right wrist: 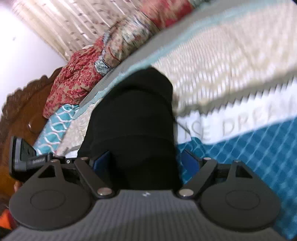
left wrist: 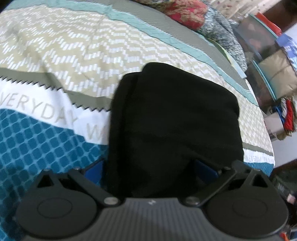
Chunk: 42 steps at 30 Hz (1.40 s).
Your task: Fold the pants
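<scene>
The black pants (left wrist: 172, 118) lie folded into a thick bundle on the patterned bedspread (left wrist: 61, 61). My left gripper (left wrist: 148, 166) has its blue fingers (left wrist: 204, 167) on either side of the near end of the bundle, and the cloth fills the gap and hides the tips. In the right wrist view the same black pants (right wrist: 133, 118) run between the blue fingers (right wrist: 101, 162) of my right gripper (right wrist: 144, 161), which grips the bundle's other end. The left gripper's body (right wrist: 22, 157) shows at that view's left edge.
Red floral and grey cushions (left wrist: 187, 13) lie at the far side of the bed. Shelves with boxes and bags (left wrist: 274, 74) stand to the right of the bed. A carved wooden headboard (right wrist: 24, 111) and a curtain (right wrist: 61, 24) show in the right wrist view.
</scene>
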Available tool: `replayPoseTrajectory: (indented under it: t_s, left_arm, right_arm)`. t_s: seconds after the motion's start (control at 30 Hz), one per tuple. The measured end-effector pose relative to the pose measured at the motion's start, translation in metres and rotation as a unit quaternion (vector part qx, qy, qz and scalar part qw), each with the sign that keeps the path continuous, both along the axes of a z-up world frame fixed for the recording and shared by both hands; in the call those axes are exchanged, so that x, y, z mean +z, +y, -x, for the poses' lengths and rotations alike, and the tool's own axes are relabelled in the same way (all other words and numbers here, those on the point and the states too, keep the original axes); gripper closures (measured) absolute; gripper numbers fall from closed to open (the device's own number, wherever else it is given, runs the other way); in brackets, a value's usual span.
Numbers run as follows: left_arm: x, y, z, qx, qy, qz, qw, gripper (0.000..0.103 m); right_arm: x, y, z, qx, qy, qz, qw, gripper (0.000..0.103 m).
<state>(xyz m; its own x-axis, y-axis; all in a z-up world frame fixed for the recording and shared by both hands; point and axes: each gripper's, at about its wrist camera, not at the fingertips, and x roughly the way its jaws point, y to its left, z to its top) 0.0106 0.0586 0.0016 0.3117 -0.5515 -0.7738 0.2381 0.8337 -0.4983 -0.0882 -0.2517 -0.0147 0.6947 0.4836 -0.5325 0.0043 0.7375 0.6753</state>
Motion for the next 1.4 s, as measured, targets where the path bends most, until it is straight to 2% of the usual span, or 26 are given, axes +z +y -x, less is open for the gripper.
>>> replayPoseTrajectory:
  t_s: [0.07,0.1,0.17,0.23,0.27,0.3,0.37,0.4,0.43,0.5,0.53,0.6,0.63,0.73,0.9,1.0,1.07,1.23,1.33,1.4]
  left_arm:
    - [0.003,-0.004,0.006,-0.011,-0.019,-0.004,0.9998,0.018]
    - [0.005,-0.004,0.009,-0.014,-0.026,-0.007,0.9995,0.022]
    - [0.011,0.001,0.014,-0.011,-0.033,0.0,0.9994,0.038]
    - [0.019,0.015,0.018,-0.003,-0.032,0.022,0.9992,0.043]
    - [0.02,0.023,0.019,0.002,-0.025,0.031,0.9992,0.043]
    - [0.016,0.028,0.018,0.008,-0.009,0.037,0.9992,0.042]
    - [0.004,0.032,0.013,0.02,0.02,0.04,0.9988,0.027]
    - [-0.001,0.032,0.011,0.021,0.023,0.047,0.9984,0.025]
    - [-0.001,0.03,0.011,0.018,0.02,0.048,0.9985,0.024]
    - [0.004,0.021,0.009,0.012,0.012,0.045,0.9988,0.039]
    - [0.007,0.017,0.007,0.012,0.016,0.05,0.9986,0.046]
    - [0.021,0.015,0.002,0.011,0.018,0.066,0.9976,0.05]
    - [0.03,0.014,-0.002,0.008,0.013,0.079,0.9968,0.05]
    - [0.064,0.009,-0.015,-0.005,-0.039,0.099,0.9943,0.05]
    - [0.108,-0.011,-0.075,-0.015,-0.133,0.083,0.9875,0.05]
    - [0.113,-0.026,-0.127,-0.006,-0.157,0.058,0.9859,0.05]
    - [0.111,-0.043,-0.164,0.002,-0.163,0.037,0.9859,0.05]
    - [0.093,-0.084,-0.247,0.016,-0.178,0.007,0.9838,0.05]
    - [0.066,-0.105,-0.287,0.023,-0.176,-0.011,0.9841,0.05]
    - [0.038,-0.121,-0.311,0.022,-0.164,-0.042,0.9852,0.05]
  right_arm:
    - [-0.004,0.002,-0.003,0.006,0.008,-0.035,0.999,0.025]
    - [-0.002,0.007,-0.005,0.013,0.016,-0.037,0.999,0.027]
    - [0.003,0.017,-0.007,0.037,0.026,-0.041,0.998,0.036]
    - [0.002,0.02,-0.002,0.063,0.041,-0.128,0.989,0.038]
    - [0.003,0.023,0.002,0.076,0.038,-0.148,0.985,0.039]
    - [0.006,0.029,0.006,0.087,0.032,-0.14,0.986,0.039]
    - [0.008,0.038,0.011,0.086,0.022,-0.097,0.991,0.034]
    - [0.003,0.04,0.01,0.076,0.025,-0.086,0.993,0.032]
    - [-0.004,0.038,0.008,0.066,0.036,-0.1,0.992,0.033]
    - [-0.008,0.033,0.005,0.05,0.048,-0.129,0.989,0.04]
    - [-0.005,0.034,0.003,0.052,0.05,-0.128,0.989,0.044]
    - [0.009,0.035,0.001,0.063,0.04,-0.12,0.99,0.052]
    - [0.018,0.034,0.0,0.071,0.029,-0.12,0.99,0.052]
    - [0.05,0.025,-0.012,0.081,-0.024,-0.113,0.99,0.053]
    - [0.1,0.021,-0.071,0.09,-0.12,-0.069,0.986,0.053]
    - [0.112,0.021,-0.123,0.09,-0.151,-0.028,0.984,0.052]
    - [0.112,0.017,-0.162,0.086,-0.153,-0.015,0.984,0.052]
    - [0.097,-0.007,-0.237,0.071,-0.162,0.017,0.984,0.053]
    - [0.077,-0.029,-0.274,0.053,-0.145,0.012,0.988,0.052]
    - [0.055,-0.038,-0.297,0.035,-0.117,0.015,0.992,0.05]
